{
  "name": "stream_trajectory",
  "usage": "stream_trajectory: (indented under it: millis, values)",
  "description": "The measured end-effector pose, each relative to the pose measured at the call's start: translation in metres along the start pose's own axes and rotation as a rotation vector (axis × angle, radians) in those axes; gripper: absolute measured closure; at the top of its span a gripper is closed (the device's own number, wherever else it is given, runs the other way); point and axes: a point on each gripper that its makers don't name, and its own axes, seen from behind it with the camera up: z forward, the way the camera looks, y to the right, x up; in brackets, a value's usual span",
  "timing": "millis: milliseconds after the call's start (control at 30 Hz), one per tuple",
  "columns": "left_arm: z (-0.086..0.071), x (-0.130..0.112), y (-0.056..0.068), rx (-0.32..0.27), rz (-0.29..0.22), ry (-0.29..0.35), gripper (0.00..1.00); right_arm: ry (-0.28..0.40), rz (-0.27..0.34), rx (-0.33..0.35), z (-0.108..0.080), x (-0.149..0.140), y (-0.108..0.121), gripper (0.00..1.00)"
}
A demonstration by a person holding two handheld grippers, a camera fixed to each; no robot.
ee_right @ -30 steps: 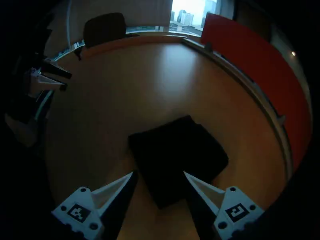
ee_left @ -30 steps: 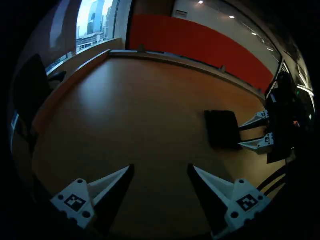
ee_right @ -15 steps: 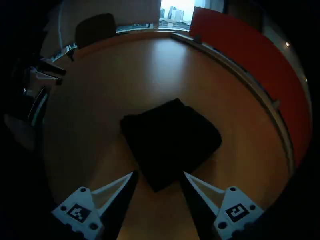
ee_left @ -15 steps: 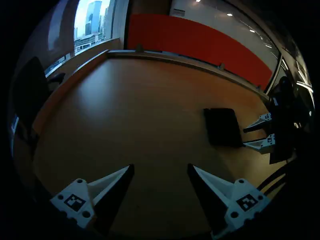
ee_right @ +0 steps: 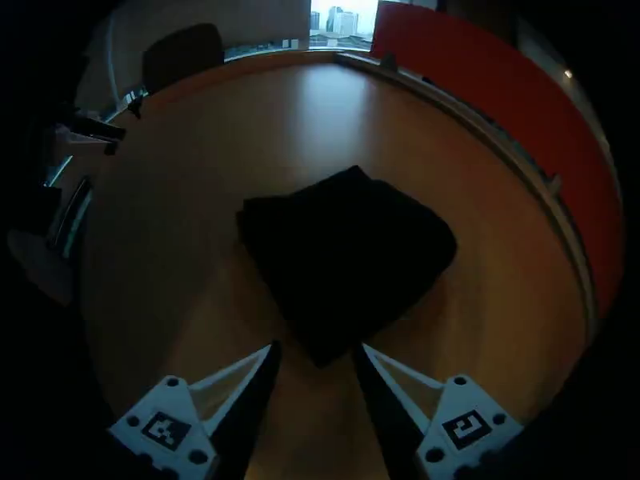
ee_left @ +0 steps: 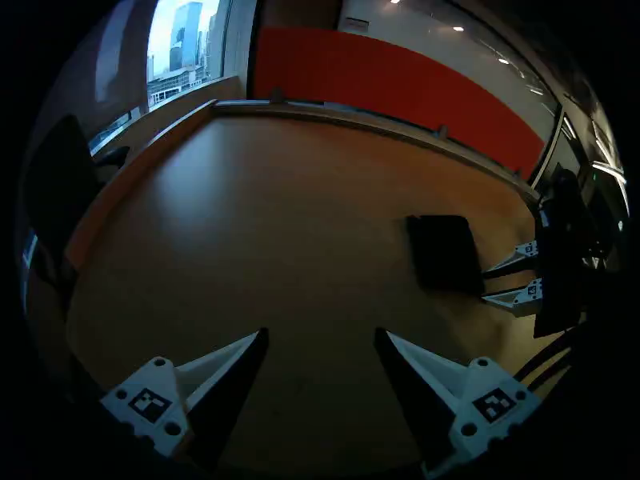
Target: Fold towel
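towel (ee_right: 344,256) black, folded, flat on table (ee_right: 200,176); folds too dark to read | right gripper (ee_right: 317,348) jaws parted, towel's near corner between tips, contact unclear | left gripper (ee_left: 320,332) jaws wide, well apart from towel

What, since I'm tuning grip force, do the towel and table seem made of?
Towel: soft cloth, black and matte, judging by its thick folded layers and rounded edges; weave too dark to tell. Table: smooth wood-look top, perhaps laminate or veneer, with a soft sheen of reflected light.
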Motion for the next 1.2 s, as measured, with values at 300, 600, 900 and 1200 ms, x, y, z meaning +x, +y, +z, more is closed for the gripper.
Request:
stream_trajectory:
  millis: [300, 600, 900, 1200]
  values:
    - [-0.001, -0.001, 0.001, -0.006, 0.000, -0.001, 0.02, -0.001, 0.040, -0.005, 0.005, -0.005, 0.002, 0.53]
    - [-0.002, -0.002, 0.004, -0.011, 0.002, 0.001, 0.02, -0.014, 0.059, -0.021, 0.006, -0.012, 0.005, 0.70]
    - [-0.002, -0.001, 0.005, -0.015, 0.003, 0.004, 0.02, -0.008, 0.080, -0.003, 0.006, -0.013, 0.000, 0.88]
    - [-0.002, 0.000, 0.007, -0.019, 0.003, 0.005, 0.02, 0.001, 0.087, -0.010, 0.004, -0.010, 0.003, 0.96]
